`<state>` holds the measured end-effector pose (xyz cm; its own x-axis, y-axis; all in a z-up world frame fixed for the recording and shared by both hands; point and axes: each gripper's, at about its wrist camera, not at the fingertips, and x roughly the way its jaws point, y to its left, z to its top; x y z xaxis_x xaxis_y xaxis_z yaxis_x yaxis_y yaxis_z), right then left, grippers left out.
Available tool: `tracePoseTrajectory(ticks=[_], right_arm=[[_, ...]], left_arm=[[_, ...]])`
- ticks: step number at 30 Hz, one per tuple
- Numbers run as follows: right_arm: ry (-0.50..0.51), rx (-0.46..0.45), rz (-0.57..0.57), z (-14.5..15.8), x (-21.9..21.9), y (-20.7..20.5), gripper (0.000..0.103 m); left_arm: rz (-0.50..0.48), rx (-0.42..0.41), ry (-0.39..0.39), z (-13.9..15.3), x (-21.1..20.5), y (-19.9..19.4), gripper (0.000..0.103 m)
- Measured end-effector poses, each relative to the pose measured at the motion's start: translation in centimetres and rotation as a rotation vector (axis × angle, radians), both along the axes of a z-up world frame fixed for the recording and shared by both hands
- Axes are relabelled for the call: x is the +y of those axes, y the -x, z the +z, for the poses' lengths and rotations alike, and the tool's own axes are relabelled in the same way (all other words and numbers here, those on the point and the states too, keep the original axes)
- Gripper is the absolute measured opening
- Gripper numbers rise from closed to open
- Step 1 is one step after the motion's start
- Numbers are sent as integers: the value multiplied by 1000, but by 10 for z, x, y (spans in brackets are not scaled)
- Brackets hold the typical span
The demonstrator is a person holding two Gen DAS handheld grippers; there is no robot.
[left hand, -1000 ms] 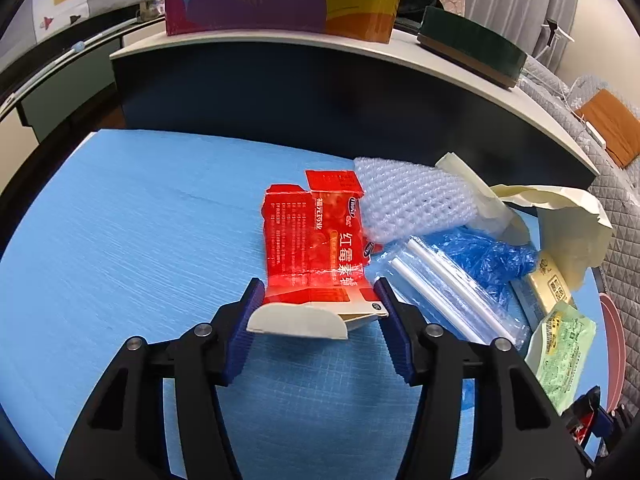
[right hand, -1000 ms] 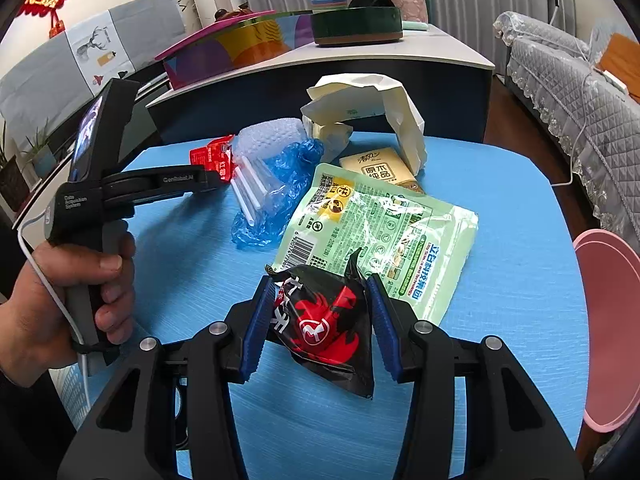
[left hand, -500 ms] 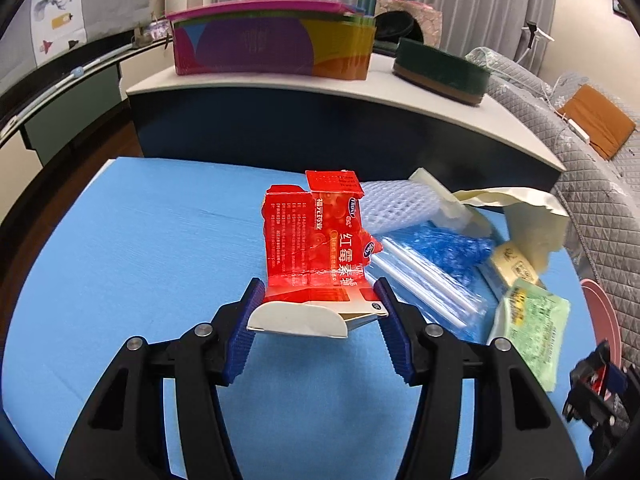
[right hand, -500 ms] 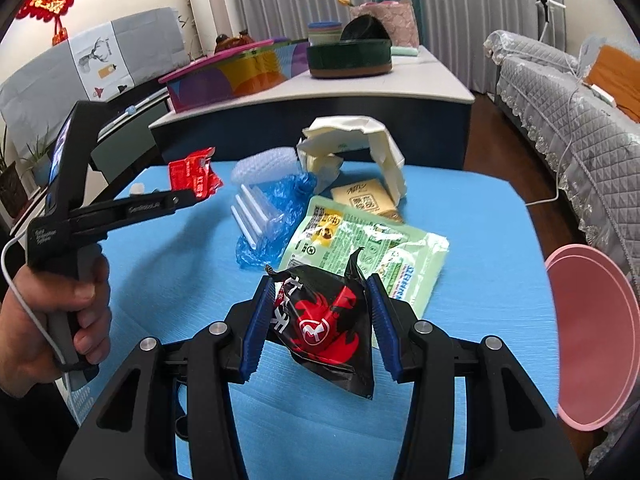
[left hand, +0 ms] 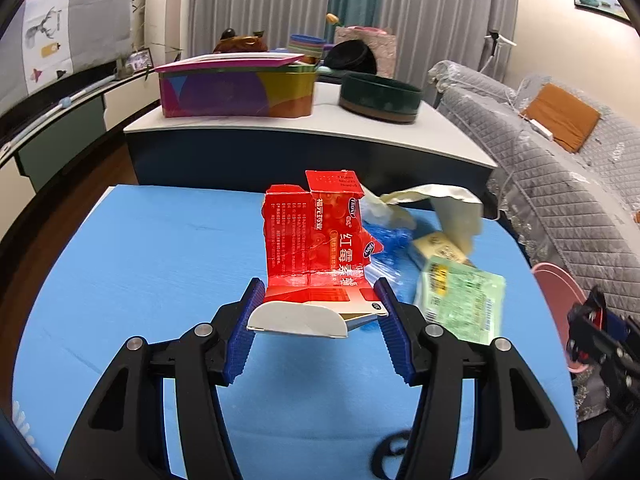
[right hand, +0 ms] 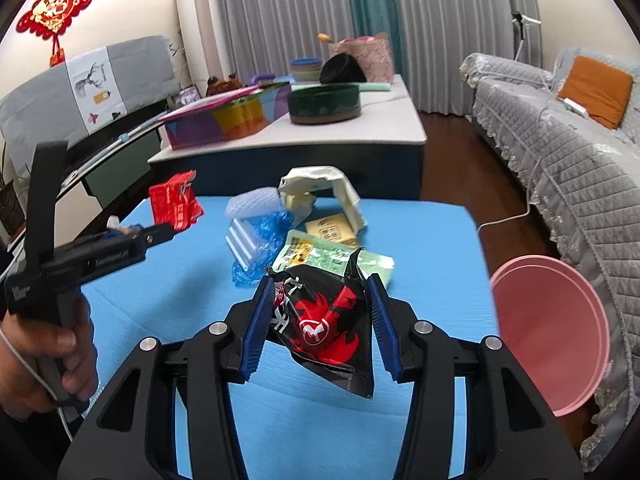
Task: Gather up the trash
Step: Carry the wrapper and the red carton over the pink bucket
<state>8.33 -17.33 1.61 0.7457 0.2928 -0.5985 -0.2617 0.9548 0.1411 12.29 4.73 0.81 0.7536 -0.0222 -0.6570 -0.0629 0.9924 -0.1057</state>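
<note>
- Left wrist view: the left gripper (left hand: pixel 319 316) has its two blue fingers (left hand: pixel 245 332) about half way open, and they pinch the bottom edge of a flat red box (left hand: pixel 314 240). The box stands up in the air above the blue table (left hand: pixel 160 264).
- The box is only held by its floppy white flap. If the hand swings fast, the box could bend, slip out, and drop back on the table.
- Right wrist view: the right gripper (right hand: pixel 320 320) is also about half open, and its fingers squeeze a black and red wrapper (right hand: pixel 320 320). The wrapper is off the table.
- The wrapper is thin and shiny. I think it could slide out if the squeeze gets loose.
- The pink bin (right hand: pixel 556 332) sits just past the right edge of the table, low down. That looks like where the trash goes. If a hand lets go too early, the trash could hit the rim or land on the floor.
- Both hands are near each other, so they could bump on the way to the bin.
- More trash is left on the table: a green packet (right hand: pixel 332 256), a blue plastic bag (right hand: pixel 260 240) and a cream paper bag (right hand: pixel 320 188). A low swing could knock these off.
</note>
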Motion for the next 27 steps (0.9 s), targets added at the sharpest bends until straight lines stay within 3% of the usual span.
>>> tracePoseTrajectory(ticks=[13, 27], right_arm=[[-25, -59, -90, 25, -48, 15, 48], [-66, -58, -250, 32, -131, -2, 48]], left_arm=[[-87, -33, 13, 14, -51, 36, 55], [-175, -47, 14, 29, -110, 37, 55]])
